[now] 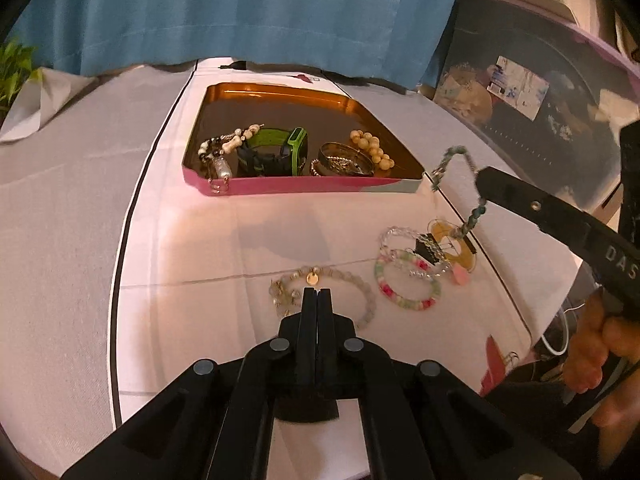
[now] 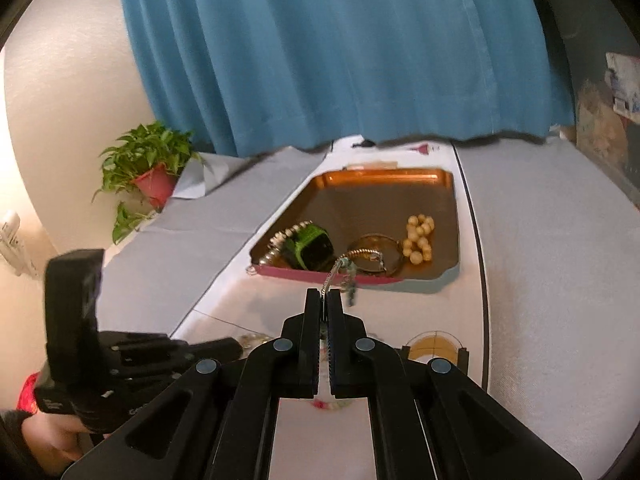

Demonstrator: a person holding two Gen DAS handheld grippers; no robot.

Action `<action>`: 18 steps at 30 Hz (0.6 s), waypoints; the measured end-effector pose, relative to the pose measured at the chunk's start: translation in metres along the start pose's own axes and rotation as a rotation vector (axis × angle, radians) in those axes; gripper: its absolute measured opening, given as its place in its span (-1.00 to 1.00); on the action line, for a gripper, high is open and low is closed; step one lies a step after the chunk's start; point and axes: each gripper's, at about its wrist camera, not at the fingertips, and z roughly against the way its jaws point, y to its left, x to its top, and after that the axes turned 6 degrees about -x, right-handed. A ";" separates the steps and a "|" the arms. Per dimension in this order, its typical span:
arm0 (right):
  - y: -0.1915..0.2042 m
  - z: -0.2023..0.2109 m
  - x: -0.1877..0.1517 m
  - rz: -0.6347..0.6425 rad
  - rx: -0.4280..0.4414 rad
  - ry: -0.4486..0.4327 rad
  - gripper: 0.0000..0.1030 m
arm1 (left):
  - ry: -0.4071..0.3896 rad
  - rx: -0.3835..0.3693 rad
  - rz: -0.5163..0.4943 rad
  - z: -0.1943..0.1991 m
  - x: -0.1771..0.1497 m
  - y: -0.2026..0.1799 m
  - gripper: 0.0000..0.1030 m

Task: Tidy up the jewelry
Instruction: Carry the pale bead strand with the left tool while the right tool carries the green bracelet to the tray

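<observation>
- Potted plant [image 2: 146, 168]: stands at the far left corner of the table [image 1: 60, 208], in front of the blue curtain [image 1: 240, 12].
- Left gripper [image 1: 317, 294]: fingers fully closed with nothing between them; tips hover over a pale beaded bracelet [image 1: 362, 290] lying near the table's near edge.
- Tin tray [image 1: 280, 186]: pink-walled, near the far edge; it holds a green watch [image 1: 294, 148], a gold bangle [image 1: 346, 160] and a cream bead bracelet [image 1: 372, 146].
- Pink-green beaded bracelet [image 1: 406, 286]: lies flat, right of the pale one, beside a tangle of clear beads.
- Right gripper [image 2: 325, 296]: fingers clamped on a turquoise chain bracelet [image 1: 450, 154], which hangs clear of the table, right of the tray.
</observation>
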 end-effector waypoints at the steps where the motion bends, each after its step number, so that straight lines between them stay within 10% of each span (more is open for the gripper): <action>1: 0.001 0.004 -0.002 0.003 -0.002 -0.004 -0.94 | 0.000 0.017 -0.005 0.001 -0.001 0.000 -1.00; 4: 0.001 0.012 -0.010 -0.007 -0.002 -0.001 -0.94 | 0.002 0.079 -0.003 0.000 -0.006 0.004 -0.97; 8: -0.004 0.018 -0.025 -0.023 -0.003 0.020 -0.94 | 0.010 0.078 -0.041 -0.006 -0.009 0.000 -0.32; 11: -0.007 0.021 -0.028 -0.015 0.000 0.018 -0.94 | -0.006 0.109 -0.071 -0.013 -0.006 -0.004 -0.19; 18: -0.019 0.005 -0.025 -0.011 0.014 0.025 -0.94 | 0.025 0.178 -0.111 -0.031 0.009 -0.003 -0.80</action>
